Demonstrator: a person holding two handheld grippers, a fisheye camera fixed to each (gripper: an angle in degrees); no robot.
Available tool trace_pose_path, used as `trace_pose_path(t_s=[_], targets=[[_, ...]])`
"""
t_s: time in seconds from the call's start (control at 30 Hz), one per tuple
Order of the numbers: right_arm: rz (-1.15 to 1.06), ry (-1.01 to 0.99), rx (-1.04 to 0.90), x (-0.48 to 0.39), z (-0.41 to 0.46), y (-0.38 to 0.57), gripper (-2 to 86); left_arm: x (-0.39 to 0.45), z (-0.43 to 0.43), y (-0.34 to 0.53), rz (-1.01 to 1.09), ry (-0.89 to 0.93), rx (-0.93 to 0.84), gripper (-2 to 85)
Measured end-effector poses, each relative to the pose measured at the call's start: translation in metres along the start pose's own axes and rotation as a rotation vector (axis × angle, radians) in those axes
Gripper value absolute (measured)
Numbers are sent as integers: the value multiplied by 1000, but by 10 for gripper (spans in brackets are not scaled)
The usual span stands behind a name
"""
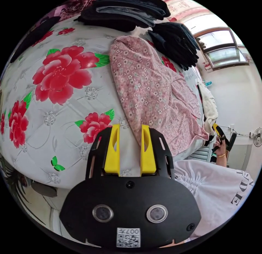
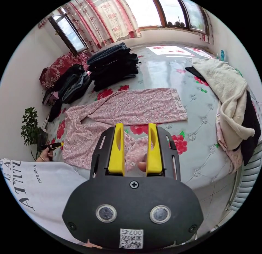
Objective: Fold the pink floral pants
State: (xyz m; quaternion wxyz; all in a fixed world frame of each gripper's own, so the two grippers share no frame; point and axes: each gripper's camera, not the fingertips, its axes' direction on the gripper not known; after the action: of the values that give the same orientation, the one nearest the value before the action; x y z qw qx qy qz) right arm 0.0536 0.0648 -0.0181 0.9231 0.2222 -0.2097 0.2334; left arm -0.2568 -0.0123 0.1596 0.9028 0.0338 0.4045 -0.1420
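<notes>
- Left claw (image 1: 130,128): its yellow jaws stand apart, released, hovering over the bed's rose-printed cover (image 1: 62,106) just beside the waist end of the pink floral pants (image 1: 152,98).
- Right claw (image 2: 135,128): jaws apart and grasping nothing, with a fold of the pants (image 2: 131,109) lying beneath the gap.
- The pants are spread flat on the bed, one leg stretched across, the other bent toward the person's white shirt (image 2: 35,188).
- Farther off, a stack of folded dark trousers (image 2: 114,65), and a cream garment heap (image 2: 226,92) at the bed's edge.
</notes>
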Motion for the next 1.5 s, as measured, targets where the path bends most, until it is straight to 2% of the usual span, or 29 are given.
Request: trace_pose_path(t_s=[0.1, 0.17, 0.23, 0.3, 0.4, 0.47, 0.53, 0.6, 0.67, 0.77, 0.83, 0.9, 1.03, 1.13, 1.27, 1.4, 1.5], targets=[[-6, 59, -189, 2, 60, -5, 86, 14, 10, -9, 24, -147, 56, 59], [30, 75, -424, 17, 126, 19, 65, 17, 16, -17, 58, -103, 14, 16], [34, 58, -461, 22, 144, 36, 44, 17, 11, -22, 77, -48, -1, 1], [39, 36, -383, 23, 128, 35, 25, 17, -9, -24, 75, -8, 47, -5], [10, 25, -123, 26, 57, 23, 8, 24, -67, -25, 87, 48, 186, -7], [16, 29, 127, 37, -17, 28, 4, 46, -112, -26, 181, 87, 249, -6], [86, 64, 238, 58, -53, 41, 6, 70, -135, -30, 274, 88, 272, -3], [206, 102, 257, 90, -64, 59, 12, 102, -138, -39, 399, 97, 237, 6], [364, 186, 208, 120, -52, 84, 22, 137, -112, -54, 541, 128, 127, 49], [403, 149, 181, 110, -19, 111, 29, 141, -60, -70, 491, 102, -2, 93], [389, 65, 120, 92, 11, 120, 35, 127, -55, -64, 425, 94, 39, 94], [312, -13, 85, 61, 39, 128, 41, 102, -64, -50, 345, 112, 127, 83], [-97, -175, -44, -59, 109, 136, 61, 18, -72, -21, 121, 111, 147, 76], [-433, -193, -171, -163, 161, 146, 73, -30, -68, -5, 23, 100, 159, 74], [-778, -133, -275, -275, 226, 166, 81, -77, -31, -8, -106, 243, 165, 87], [-850, -102, -354, -319, 276, 180, 79, -91, 6, -40, -166, 297, 179, 110], [-855, -54, -444, -336, 311, 198, 65, -88, 8, -73, -222, 388, 282, 99]])
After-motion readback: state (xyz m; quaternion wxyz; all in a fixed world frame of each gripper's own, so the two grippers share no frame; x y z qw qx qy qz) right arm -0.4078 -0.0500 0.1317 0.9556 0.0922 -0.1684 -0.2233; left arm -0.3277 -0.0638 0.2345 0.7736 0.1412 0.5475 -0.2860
